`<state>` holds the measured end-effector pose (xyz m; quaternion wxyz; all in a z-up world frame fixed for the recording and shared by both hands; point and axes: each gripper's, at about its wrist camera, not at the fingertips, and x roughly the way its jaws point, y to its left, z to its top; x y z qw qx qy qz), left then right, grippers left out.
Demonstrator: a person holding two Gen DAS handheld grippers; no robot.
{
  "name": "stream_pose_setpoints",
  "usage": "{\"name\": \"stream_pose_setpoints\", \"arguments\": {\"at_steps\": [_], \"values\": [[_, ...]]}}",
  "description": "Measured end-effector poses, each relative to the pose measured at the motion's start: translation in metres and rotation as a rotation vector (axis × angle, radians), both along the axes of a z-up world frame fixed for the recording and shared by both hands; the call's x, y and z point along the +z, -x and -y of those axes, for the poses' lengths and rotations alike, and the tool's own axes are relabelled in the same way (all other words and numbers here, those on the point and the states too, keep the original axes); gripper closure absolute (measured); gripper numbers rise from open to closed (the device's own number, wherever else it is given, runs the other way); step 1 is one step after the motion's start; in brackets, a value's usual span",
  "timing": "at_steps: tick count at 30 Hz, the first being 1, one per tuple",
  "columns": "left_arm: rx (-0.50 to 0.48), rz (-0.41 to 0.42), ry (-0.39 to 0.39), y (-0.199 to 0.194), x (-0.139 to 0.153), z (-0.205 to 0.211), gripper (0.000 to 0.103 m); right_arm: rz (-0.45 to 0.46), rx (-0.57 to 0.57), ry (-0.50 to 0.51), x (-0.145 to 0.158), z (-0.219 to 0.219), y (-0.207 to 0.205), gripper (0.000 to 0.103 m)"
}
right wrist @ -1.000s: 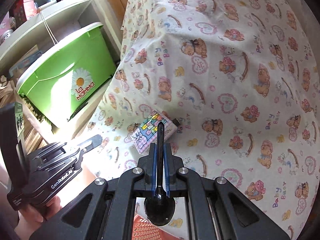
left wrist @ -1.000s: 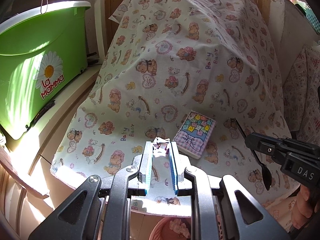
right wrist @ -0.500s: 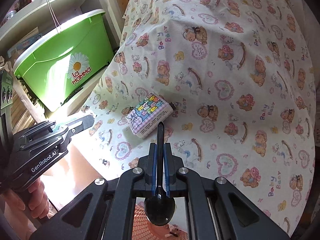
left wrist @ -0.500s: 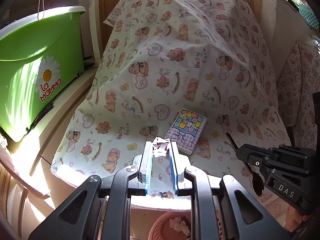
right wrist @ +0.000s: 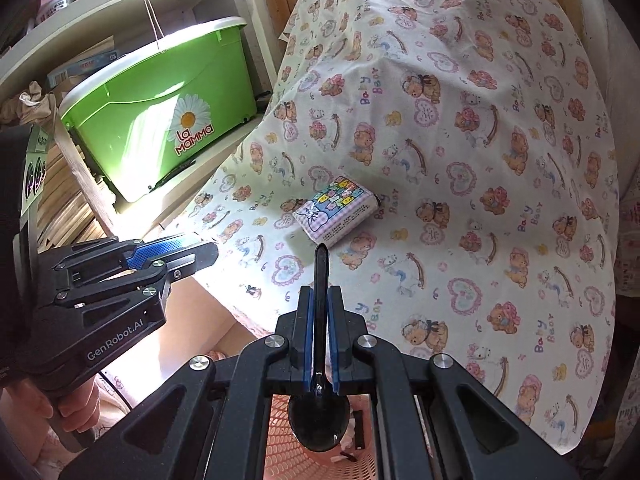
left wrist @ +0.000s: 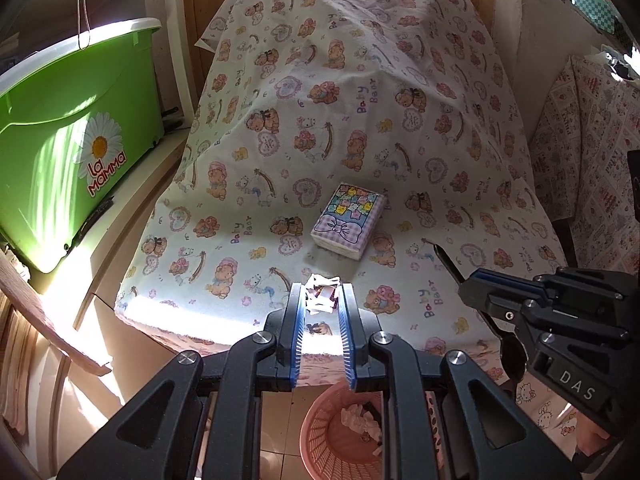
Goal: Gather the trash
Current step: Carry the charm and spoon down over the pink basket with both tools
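A crumpled scrap of white paper (left wrist: 322,295) is pinched at the fingertips of the left gripper (left wrist: 322,300), held above the near edge of the bear-print cloth (left wrist: 360,120). A black plastic spoon (right wrist: 320,320) is clamped between the pads of the right gripper (right wrist: 320,300), its bowl towards the camera and its handle pointing out past the fingertips. Below both grippers, near the cloth's edge, stands a pink mesh wastebasket (left wrist: 320,432) with crumpled scraps inside. On the cloth just beyond lies a pastel tissue pack (left wrist: 347,221). Far left sits a green tub (left wrist: 68,140).
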<state>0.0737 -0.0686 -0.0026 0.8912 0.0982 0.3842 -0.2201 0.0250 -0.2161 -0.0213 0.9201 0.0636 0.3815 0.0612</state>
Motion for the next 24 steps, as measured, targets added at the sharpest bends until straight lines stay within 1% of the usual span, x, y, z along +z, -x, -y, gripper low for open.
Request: {"name": "stream_pose_setpoints", "arguments": {"at_steps": [3,7,12,14,17,18,21,24], "values": [[-0.002,-0.006,0.009,0.011,-0.002,-0.003,0.088,-0.001,0.009,-0.019,0.0,-0.008,0.012,0.095],[-0.009,-0.033,0.005,0.018,-0.013,-0.003,0.088,-0.012,0.031,-0.018,-0.004,-0.019,0.026,0.095],[0.013,-0.11,0.022,0.014,-0.027,-0.009,0.088,-0.04,0.029,0.009,-0.014,-0.028,0.033,0.095],[0.019,-0.134,0.017,0.013,-0.031,-0.011,0.088,-0.06,0.02,0.011,-0.019,-0.028,0.035,0.095],[-0.006,-0.18,0.013,0.013,-0.04,-0.01,0.088,-0.087,0.014,0.016,-0.027,-0.029,0.037,0.095],[-0.025,-0.199,0.01,0.015,-0.043,-0.008,0.088,-0.098,0.014,0.016,-0.03,-0.029,0.038,0.095],[-0.057,-0.244,-0.029,0.02,-0.055,-0.001,0.087,-0.131,0.006,0.028,-0.04,-0.031,0.04,0.095],[-0.065,-0.293,-0.057,0.021,-0.067,0.002,0.088,-0.169,-0.01,0.026,-0.05,-0.029,0.04,0.095]]}}
